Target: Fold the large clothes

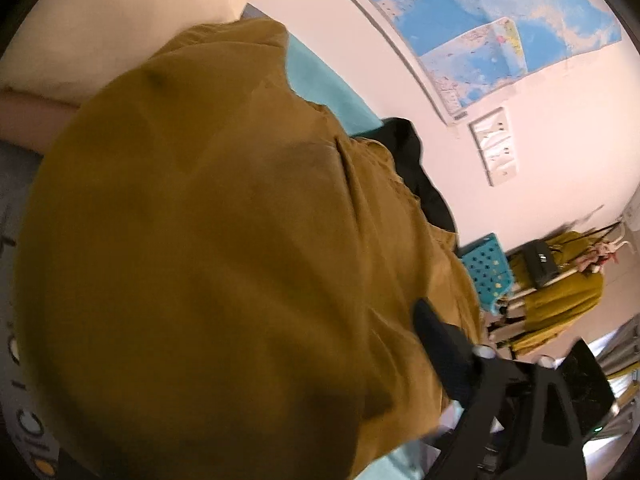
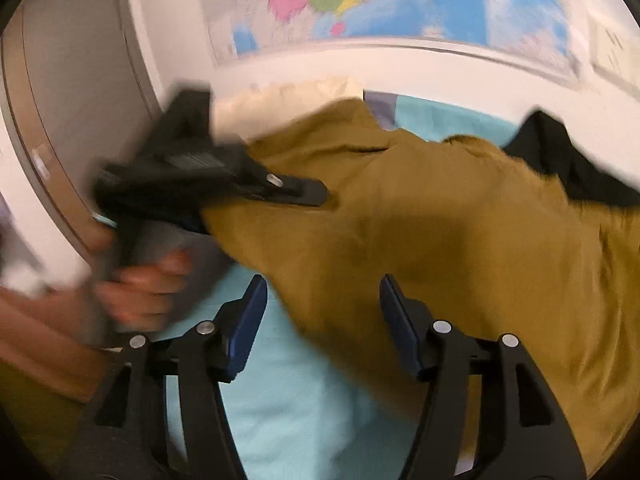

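Mustard-brown garment rumpled across turquoise sheet, right gripper apart above it, left gripper state unclear.

garment on bed sheet | map on wall behind

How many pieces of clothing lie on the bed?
2: a mustard garment spread across the turquoise sheet, and a black garment behind it toward the wall. More may be hidden beneath the mustard one.
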Motion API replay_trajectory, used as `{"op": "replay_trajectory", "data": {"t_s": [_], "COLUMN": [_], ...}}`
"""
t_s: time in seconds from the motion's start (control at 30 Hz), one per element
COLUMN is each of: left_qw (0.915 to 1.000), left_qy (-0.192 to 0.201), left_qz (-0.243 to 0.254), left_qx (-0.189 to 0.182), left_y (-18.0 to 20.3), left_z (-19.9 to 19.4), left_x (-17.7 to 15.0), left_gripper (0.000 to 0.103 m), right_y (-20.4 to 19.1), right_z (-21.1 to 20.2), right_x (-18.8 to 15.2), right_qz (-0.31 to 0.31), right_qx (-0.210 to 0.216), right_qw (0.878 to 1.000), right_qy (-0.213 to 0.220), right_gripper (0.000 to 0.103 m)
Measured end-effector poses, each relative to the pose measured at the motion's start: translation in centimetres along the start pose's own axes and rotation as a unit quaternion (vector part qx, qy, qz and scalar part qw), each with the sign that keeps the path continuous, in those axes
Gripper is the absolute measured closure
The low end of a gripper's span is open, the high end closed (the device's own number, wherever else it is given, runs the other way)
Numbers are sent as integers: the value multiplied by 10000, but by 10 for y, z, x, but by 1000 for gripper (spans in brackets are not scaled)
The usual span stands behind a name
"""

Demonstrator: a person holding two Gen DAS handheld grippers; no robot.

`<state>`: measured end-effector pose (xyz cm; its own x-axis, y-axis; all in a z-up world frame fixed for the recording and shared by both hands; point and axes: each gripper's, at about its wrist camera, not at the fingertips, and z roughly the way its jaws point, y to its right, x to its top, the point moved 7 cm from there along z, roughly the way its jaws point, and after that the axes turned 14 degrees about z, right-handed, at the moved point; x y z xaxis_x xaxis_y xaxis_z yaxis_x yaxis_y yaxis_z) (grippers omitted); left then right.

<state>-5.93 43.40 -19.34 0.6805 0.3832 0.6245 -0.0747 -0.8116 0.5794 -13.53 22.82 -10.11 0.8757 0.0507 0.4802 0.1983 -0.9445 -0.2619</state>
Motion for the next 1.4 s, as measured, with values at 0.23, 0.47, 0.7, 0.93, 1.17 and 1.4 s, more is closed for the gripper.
{"op": "replay_trajectory", "data": {"t_s": [0.23,0.47,0.7,0.93,1.17,1.4], "left_qw": [9978,9972,9970,9951,9901,9881], "left_qy": [-53,6,-171,-265,-289,-267], "left_qz": [439,625,646,791,1170,1050], "left_qx": [491,404,397,539,718,1089], "left_y": [-3,12,7,-6,5,4], "left_z": [-3,-14,-10,5,19,5], "left_x": [-2,9,8,1,6,14], "left_gripper": [56,62,62,39,20,70], "right_y": [96,156,172,181,189,168], "right_z": [-74,-87,-55,-32,-26,-49], "right_x": [-54,-68,-39,-11,-4,4], "right_qz": [2708,3996,4332,4289,4235,3788], "right_qx": [388,98,-501,-556,-292,-69], "right_qw": [9618,9145,8892,8795,8883,9079], "right_qy": [-40,619,1382,1984,1756,1793], "right_gripper": [25,23,16,13,57,74]}}
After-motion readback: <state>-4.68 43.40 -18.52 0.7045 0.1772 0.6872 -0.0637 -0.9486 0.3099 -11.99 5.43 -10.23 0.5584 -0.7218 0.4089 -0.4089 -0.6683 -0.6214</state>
